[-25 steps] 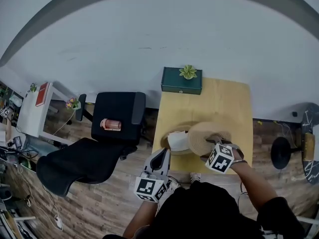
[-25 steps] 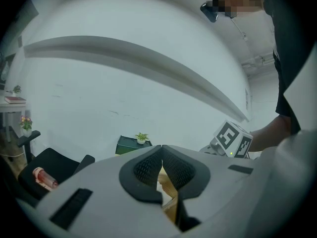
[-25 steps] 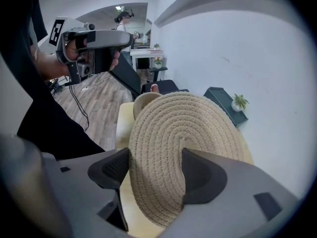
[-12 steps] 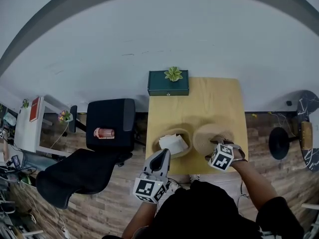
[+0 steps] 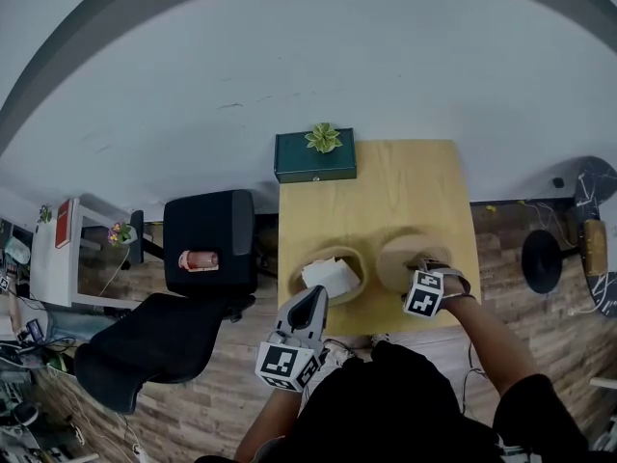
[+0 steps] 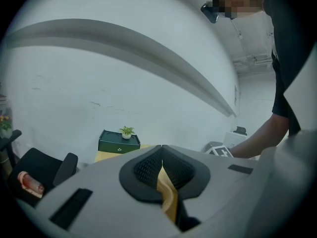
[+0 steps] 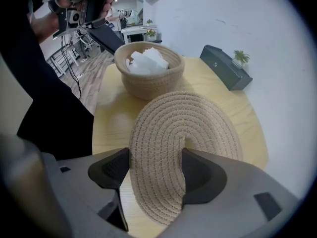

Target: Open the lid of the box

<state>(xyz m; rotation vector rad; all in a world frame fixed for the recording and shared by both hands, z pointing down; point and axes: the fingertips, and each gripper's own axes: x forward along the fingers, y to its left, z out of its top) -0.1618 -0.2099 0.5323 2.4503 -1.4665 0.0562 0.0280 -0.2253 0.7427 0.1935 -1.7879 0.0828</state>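
A round woven rope box [image 5: 331,276] [image 7: 149,75] stands uncovered near the front of the wooden table [image 5: 386,191], with white packets [image 7: 147,59] showing inside. Its flat woven lid [image 5: 409,261] [image 7: 178,143] lies low over the table to the right of the box. My right gripper [image 5: 431,276] [image 7: 156,175] is shut on the lid's near edge, which bends up between the jaws. My left gripper [image 5: 310,307] [image 6: 161,175] hangs shut off the table's front edge, pointing toward the box and holding nothing.
A dark green case [image 5: 315,157] [image 7: 225,67] with a small potted plant [image 5: 322,137] sits at the table's far left corner against the white wall. A black office chair [image 5: 183,287] stands left of the table. A round black stool base [image 5: 543,254] is on the right.
The lid has travelled right, off the box, and come down beside it on the table, carried by my right gripper. The box's white contents are now uncovered. My left gripper has stayed put.
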